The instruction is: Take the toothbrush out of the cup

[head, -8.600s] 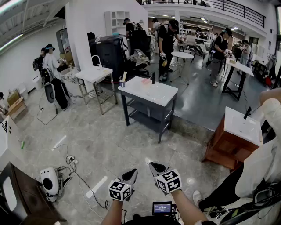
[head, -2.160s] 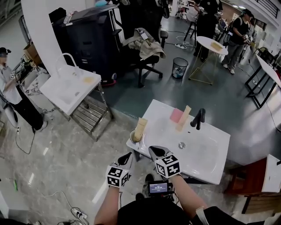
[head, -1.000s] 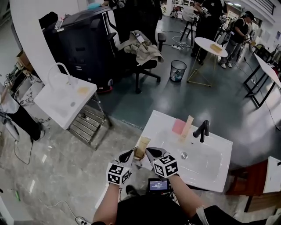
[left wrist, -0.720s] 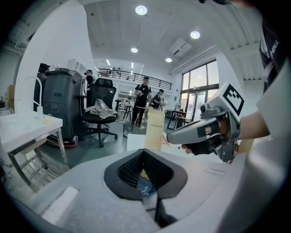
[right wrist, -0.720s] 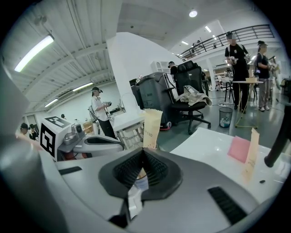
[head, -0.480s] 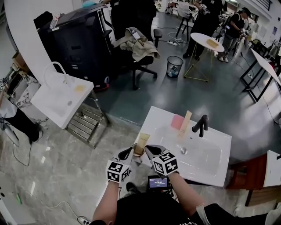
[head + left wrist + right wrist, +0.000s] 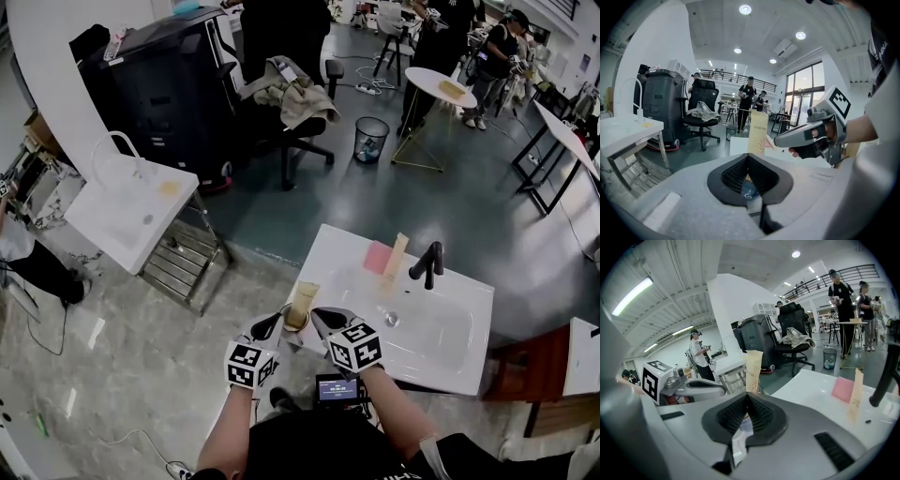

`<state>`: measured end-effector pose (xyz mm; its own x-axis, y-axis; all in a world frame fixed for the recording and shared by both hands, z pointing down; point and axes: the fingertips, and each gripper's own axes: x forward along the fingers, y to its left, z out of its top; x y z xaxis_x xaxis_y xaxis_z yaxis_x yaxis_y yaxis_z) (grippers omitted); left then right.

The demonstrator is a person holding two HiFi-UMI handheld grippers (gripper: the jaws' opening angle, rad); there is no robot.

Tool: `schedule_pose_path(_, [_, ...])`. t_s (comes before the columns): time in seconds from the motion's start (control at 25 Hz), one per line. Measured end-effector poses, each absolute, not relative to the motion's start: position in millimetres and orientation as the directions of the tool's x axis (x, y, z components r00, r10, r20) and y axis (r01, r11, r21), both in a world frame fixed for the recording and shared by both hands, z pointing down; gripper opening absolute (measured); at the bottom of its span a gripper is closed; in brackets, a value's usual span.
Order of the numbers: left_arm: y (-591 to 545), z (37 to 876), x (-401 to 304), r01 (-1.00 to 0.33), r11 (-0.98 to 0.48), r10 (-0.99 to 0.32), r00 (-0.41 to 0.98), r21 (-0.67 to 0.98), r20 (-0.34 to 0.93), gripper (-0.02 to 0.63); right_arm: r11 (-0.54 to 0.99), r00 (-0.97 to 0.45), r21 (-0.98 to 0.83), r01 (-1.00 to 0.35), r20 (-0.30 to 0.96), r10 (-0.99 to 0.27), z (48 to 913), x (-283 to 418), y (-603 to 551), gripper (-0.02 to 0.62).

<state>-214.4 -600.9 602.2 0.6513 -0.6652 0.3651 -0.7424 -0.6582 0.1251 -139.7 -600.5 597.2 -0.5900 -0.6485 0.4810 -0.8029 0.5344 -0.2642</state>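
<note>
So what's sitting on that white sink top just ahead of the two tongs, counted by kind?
Tan packets: 2 (one stands in the cup, one beside the pink block)
Cup: 1
Pink block: 1
Black tap: 1
Total: 5

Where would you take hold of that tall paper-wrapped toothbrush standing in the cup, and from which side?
Probably the upper part of the paper-wrapped toothbrush, which stands upright well above the cup rim, so nothing blocks it there. Its broad printed face is turned toward the person, so come from the near side, level, close the right gripper across its width, then lift straight up.
</note>
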Motion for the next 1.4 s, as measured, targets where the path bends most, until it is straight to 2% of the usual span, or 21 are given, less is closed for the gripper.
schedule_pose_path(0.16, [-602, 601, -214, -0.741, -0.659, -0.664, 0.653, 0.127, 0.365, 0.011, 0.517, -0.581, -0.274, -0.811, 0.482, -0.656, 597, -133, -605, 0.027])
schedule_pose_path(0.44, [-603, 603, -214, -0.751, -0.648, -0.671, 0.644, 0.131, 0.367, 0.011, 0.569, -0.632, -0.294, -0.768, 0.493, -0.598, 603, -141, -619, 0.157])
schedule_pose_path(0.6, [-601, 608, -220, -0.766, -0.628, -0.679, 0.626, 0.138, 0.382, 0.011, 0.597, -0.65, -0.293, -0.747, 0.511, -0.562, 615, -150, -628, 0.17])
schedule_pose_path(0.8, [-598, 620, -232, -0.79, -0.596, -0.694, 0.597, 0.145, 0.403, 0.011, 0.62, -0.669, -0.299, -0.726, 0.516, -0.535, 624, -160, -634, 0.161])
schedule_pose_path(1.08, [-596, 629, -238, -0.805, -0.572, -0.7, 0.579, 0.158, 0.418, 0.011, 0.64, -0.672, -0.272, -0.719, 0.51, -0.537, 628, -169, -632, 0.061])
schedule_pose_path(1.4, [-596, 627, -236, -0.798, -0.582, -0.698, 0.588, 0.155, 0.408, 0.011, 0.647, -0.676, -0.266, -0.714, 0.502, -0.54, 624, -172, -626, 0.047])
